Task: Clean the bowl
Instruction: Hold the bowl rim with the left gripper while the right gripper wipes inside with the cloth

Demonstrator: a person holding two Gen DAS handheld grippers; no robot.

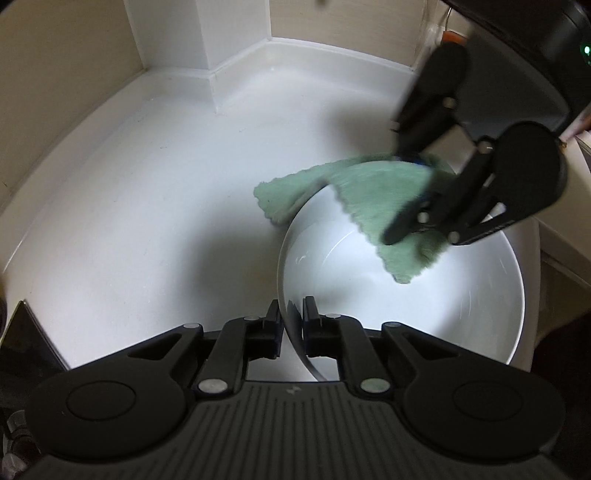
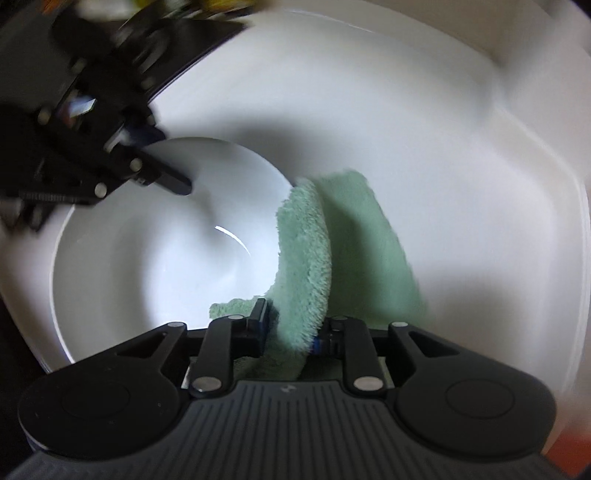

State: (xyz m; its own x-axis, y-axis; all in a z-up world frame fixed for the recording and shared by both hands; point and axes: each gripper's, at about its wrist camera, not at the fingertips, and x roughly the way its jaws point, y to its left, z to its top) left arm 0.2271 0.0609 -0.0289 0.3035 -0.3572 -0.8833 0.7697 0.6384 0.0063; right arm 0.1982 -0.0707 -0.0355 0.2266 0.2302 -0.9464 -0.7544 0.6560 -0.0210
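A white bowl [image 1: 443, 295] sits over a white basin. My left gripper [image 1: 293, 314] is shut on the bowl's near rim, one finger inside and one outside. My right gripper [image 1: 410, 192] is shut on a green cloth [image 1: 369, 199] that drapes over the bowl's far rim, partly inside and partly outside. In the right wrist view the cloth [image 2: 332, 251] is folded over the rim of the bowl [image 2: 155, 258] between my right gripper's [image 2: 291, 321] fingers. The left gripper [image 2: 147, 166] shows blurred at the far rim.
The white basin [image 1: 147, 192] has a raised back edge and a beige tiled wall [image 1: 66, 40] behind it. A white column [image 1: 236, 33] stands at the back. In the right wrist view the basin's rim [image 2: 535, 166] curves along the right side.
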